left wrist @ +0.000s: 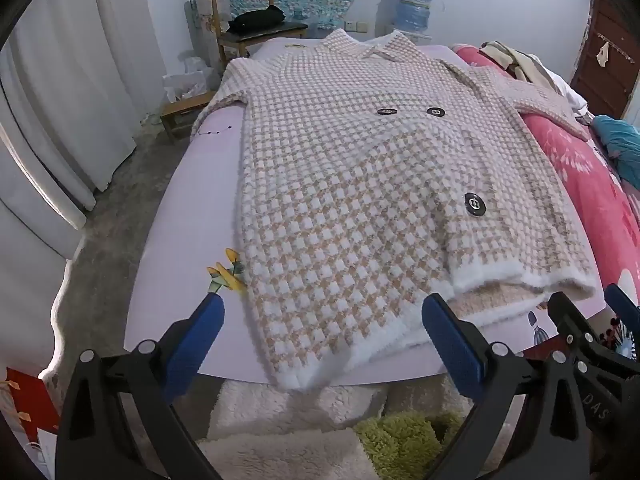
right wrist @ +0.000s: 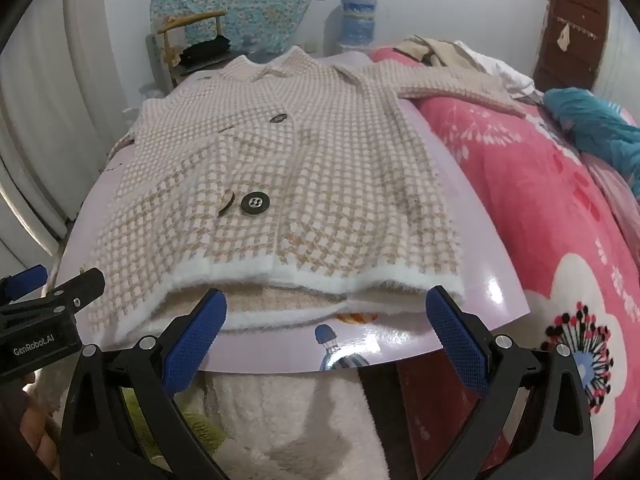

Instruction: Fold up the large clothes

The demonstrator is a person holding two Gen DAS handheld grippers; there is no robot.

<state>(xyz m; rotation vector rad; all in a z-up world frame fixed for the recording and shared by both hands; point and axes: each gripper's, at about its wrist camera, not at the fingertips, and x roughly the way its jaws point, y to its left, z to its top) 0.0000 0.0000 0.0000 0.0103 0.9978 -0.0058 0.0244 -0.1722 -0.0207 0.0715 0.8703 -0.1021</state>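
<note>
A large fuzzy coat point(left wrist: 360, 184) in a beige-and-white check with dark buttons lies flat on a lilac board point(left wrist: 192, 216), collar at the far end, white hem toward me. My left gripper point(left wrist: 324, 312) hangs open just above the hem's left part, blue pads wide apart with nothing pressed between them. Over the hem's right part point(right wrist: 320, 280), where the front layer lifts off the back one, my right gripper point(right wrist: 326, 312) is open too. One sleeve point(right wrist: 448, 84) stretches out to the right over a pink blanket. The right gripper's fingers point(left wrist: 568, 320) show in the left wrist view.
A pink flowered blanket point(right wrist: 540, 208) covers the bed on the right, with a teal cloth point(right wrist: 592, 124) and a pile of clothes point(right wrist: 460, 56) on it. A wooden chair point(left wrist: 248, 28) and water bottle point(left wrist: 414, 6) stand at the far wall. White curtains point(left wrist: 60, 100) hang left. Fluffy rugs point(left wrist: 280, 412) lie below the board's edge.
</note>
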